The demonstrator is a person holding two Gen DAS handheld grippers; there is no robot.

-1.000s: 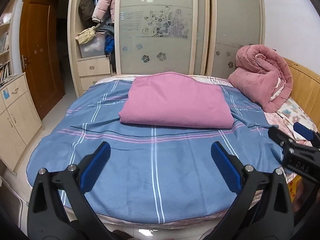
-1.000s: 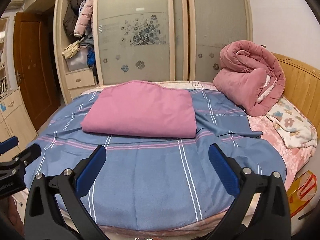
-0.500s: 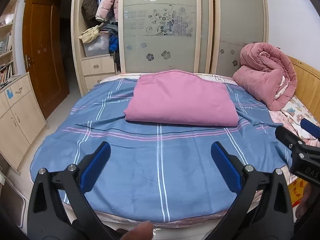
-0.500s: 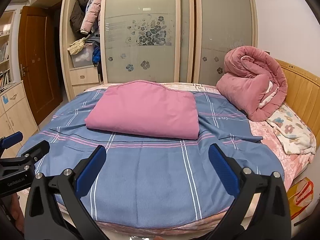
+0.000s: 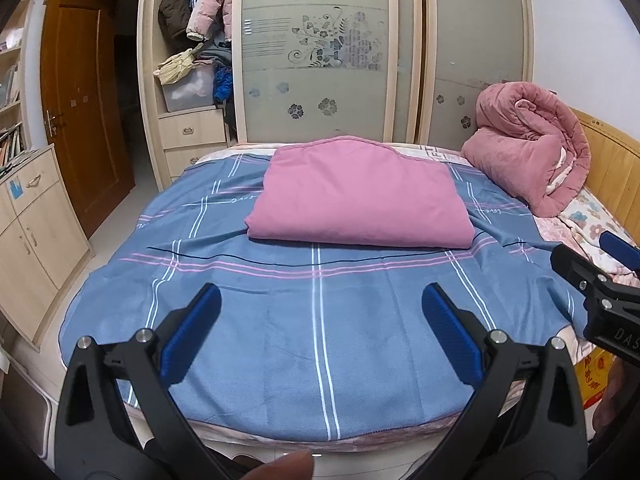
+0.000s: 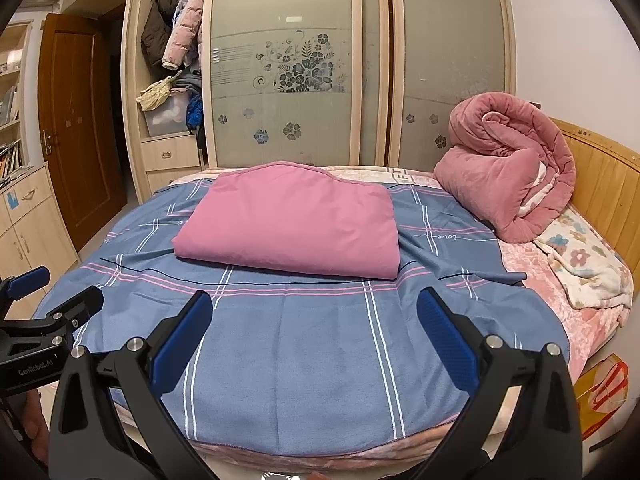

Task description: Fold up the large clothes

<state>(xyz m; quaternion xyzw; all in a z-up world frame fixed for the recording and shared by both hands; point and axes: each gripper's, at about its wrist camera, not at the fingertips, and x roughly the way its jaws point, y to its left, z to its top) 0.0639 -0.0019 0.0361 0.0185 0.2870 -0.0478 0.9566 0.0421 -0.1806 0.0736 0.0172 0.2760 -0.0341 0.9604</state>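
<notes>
A pink cloth [image 5: 360,196] lies folded into a flat rectangle on the far half of a blue striped sheet [image 5: 312,320] spread over the bed. It also shows in the right wrist view [image 6: 292,220] on the same sheet [image 6: 320,340]. My left gripper [image 5: 320,334] is open and empty, held over the near edge of the bed, well short of the cloth. My right gripper [image 6: 314,340] is open and empty too, beside it on the right. Each gripper shows at the edge of the other's view.
A rolled pink quilt [image 5: 532,160] lies at the bed's far right by the wooden headboard [image 5: 612,164]. A floral blanket [image 6: 584,260] lies beside it. A wardrobe with sliding glass doors [image 5: 320,60] stands behind the bed. A low cabinet [image 5: 28,232] and a door [image 5: 80,100] are on the left.
Both grippers have drawn back and risen a little from the bed, so the cloth looks farther off. Both stay open. The cloth has not moved.
</notes>
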